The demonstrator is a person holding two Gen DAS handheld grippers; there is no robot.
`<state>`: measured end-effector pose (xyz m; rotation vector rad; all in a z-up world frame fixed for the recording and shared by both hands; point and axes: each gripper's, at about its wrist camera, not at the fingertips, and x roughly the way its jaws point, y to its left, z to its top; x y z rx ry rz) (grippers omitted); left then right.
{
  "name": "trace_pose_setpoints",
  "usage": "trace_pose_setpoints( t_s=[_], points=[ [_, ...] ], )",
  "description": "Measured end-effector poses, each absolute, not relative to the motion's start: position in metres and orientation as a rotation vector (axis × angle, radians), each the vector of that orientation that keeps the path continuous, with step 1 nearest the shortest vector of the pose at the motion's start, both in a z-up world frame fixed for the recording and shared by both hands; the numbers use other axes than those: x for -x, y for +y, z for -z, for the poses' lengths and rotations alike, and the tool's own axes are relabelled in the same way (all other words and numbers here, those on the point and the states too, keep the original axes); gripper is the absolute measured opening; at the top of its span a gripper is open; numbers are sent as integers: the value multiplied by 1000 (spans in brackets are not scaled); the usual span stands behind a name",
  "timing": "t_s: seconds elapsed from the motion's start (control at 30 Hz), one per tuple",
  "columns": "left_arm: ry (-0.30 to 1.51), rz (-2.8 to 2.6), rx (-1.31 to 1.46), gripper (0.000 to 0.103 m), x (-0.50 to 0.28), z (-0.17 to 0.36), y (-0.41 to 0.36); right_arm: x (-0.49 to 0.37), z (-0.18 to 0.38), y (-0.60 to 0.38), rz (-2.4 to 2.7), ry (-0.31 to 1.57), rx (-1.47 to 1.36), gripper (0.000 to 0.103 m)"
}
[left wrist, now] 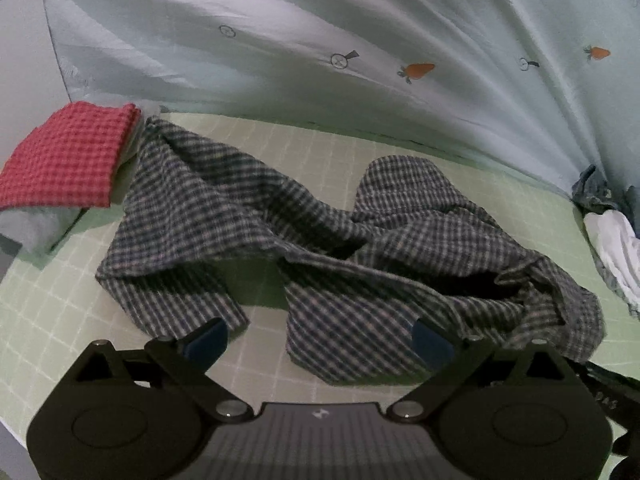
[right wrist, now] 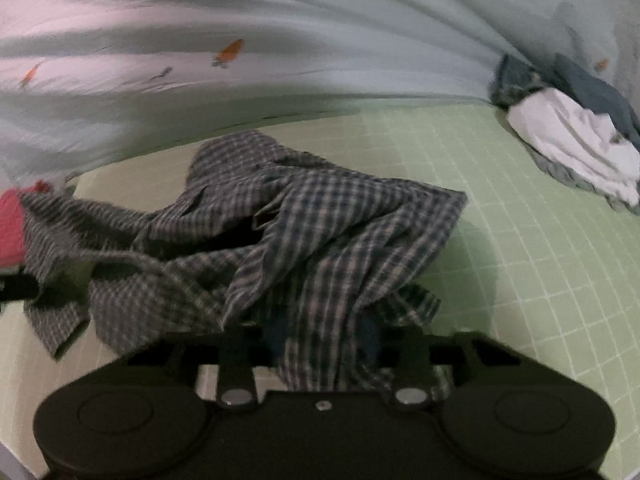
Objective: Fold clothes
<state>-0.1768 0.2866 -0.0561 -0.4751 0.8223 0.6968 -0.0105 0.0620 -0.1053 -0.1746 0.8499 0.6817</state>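
Right now checked shirt [right wrist: 304,240] bunches inside right gripper [right wrist: 320,344]

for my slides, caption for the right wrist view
Right tongs shut on a crumpled checked shirt on the green grid mat.

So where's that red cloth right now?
The red cloth lies folded at the far left of the left wrist view, on a pale folded piece, its edge touching the crumpled checked shirt on the green mat.
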Motion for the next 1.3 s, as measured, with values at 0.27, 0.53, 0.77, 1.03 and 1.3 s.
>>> trace_pose_setpoints(
  t_s=[0.27, 0.53, 0.77, 1.03, 1.3],
  points=[
    [829, -689, 454, 98, 184, 56, 246, 22, 96, 32, -768, 740, 169, 1],
    [813, -697, 492, 98, 169, 56, 223, -12, 46, -6, -778, 595, 92, 1],
    [787, -736, 589, 98, 142, 65, 232, -64, 8, -34, -771, 521, 44, 1],
    [817, -811, 702, 98, 99, 97, 261, -131, -8, -57, -681, 423, 50, 1],
    [957, -869, 718, 98, 80, 127, 284, -184, 31, -40, -370, 472, 232, 54]
  ],
)
